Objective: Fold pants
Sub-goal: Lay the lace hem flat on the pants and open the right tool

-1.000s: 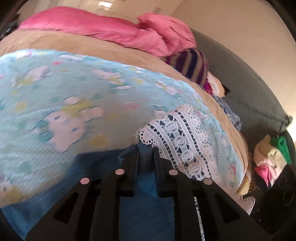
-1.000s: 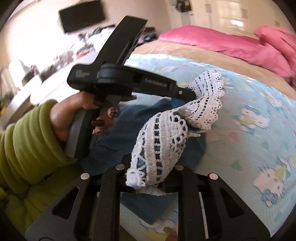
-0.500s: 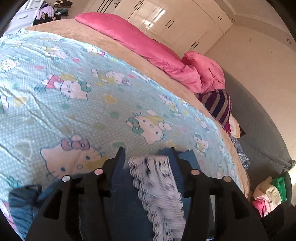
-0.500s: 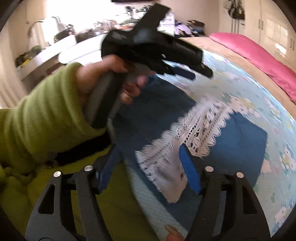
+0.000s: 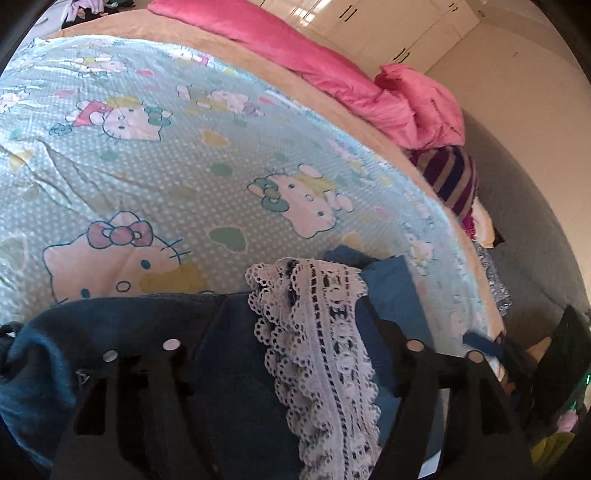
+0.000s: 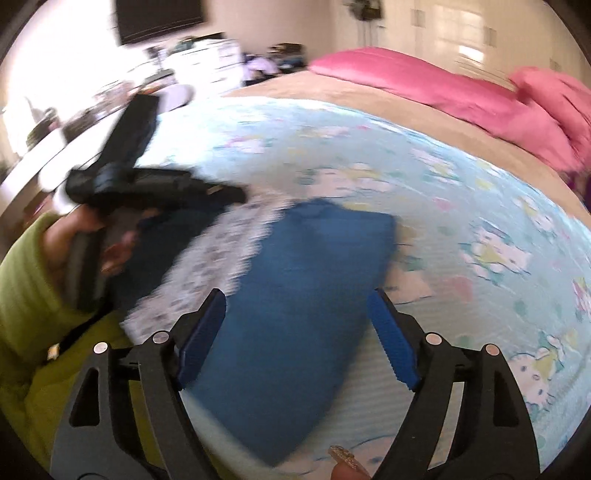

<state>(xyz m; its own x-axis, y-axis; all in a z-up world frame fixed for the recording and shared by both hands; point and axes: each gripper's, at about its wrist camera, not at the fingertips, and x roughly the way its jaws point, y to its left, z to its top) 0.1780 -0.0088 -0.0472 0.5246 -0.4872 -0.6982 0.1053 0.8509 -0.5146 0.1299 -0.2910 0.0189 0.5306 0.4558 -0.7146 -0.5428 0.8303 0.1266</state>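
Observation:
The blue pants (image 6: 303,295) lie folded on the cartoon-cat bed sheet (image 6: 461,192), with a white lace hem (image 6: 218,258) across them. In the left wrist view the pants (image 5: 236,387) and the lace hem (image 5: 317,343) lie right under my left gripper (image 5: 291,314), which is open and holds nothing. My right gripper (image 6: 297,332) is open above the folded blue part, empty. The left gripper also shows in the right wrist view (image 6: 155,184), held by a hand in a green sleeve.
A pink duvet (image 5: 332,70) and a tan blanket (image 5: 332,107) lie at the head of the bed. A striped cushion (image 5: 450,177) and clothes sit at the bed's right edge by a grey sofa (image 5: 535,240). A desk and a TV (image 6: 159,14) stand far left.
Both grippers have let go of the lace-hemmed pant end and opened. The pants now lie flat on the sheet. The right gripper has drawn back over the blue fold.

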